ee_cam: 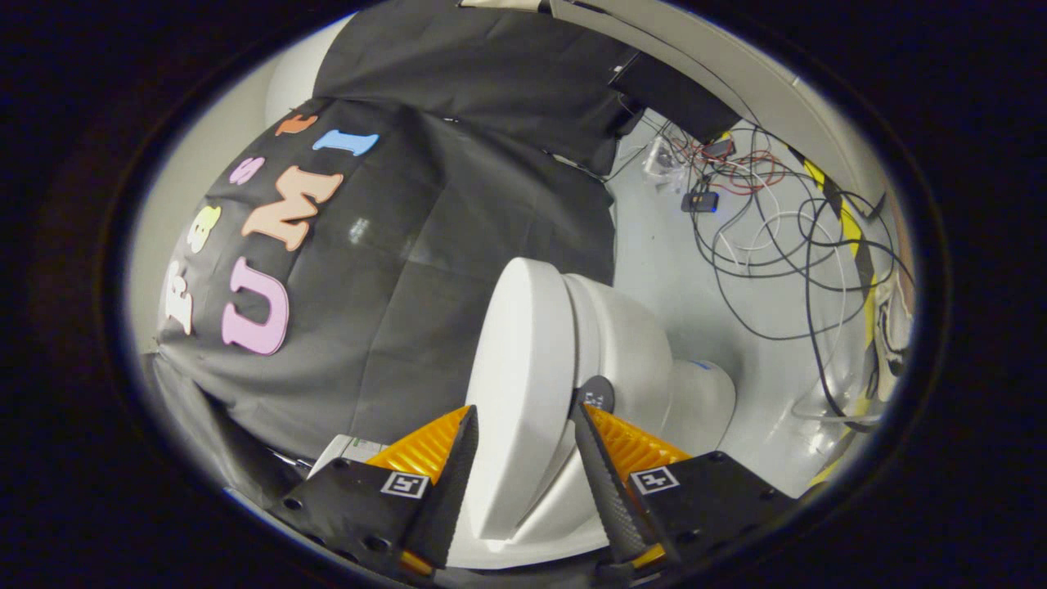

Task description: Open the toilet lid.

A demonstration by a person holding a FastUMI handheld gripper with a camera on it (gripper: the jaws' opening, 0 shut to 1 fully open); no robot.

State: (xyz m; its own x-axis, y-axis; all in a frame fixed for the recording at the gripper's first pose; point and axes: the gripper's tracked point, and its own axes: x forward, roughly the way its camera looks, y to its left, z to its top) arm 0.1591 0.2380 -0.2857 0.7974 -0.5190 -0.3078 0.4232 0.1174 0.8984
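- Gripper (523, 442): fingers part-open, straddling the front edge of the toilet lid (519, 368); whether both pads press on the lid cannot be told.
- Toilet lid: between the fingers, apparently raised off the bowl (630, 343) just beside it.
- Procedure: hold the lid edge deep between the fingers and follow the hinge arc; avoid twisting.
- Cables (769, 237): on the floor beyond the bowl.

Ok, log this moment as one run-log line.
tool: open, fingers either side of toilet lid edge | lid: partly raised | toilet bowl: beyond | cables: floor behind
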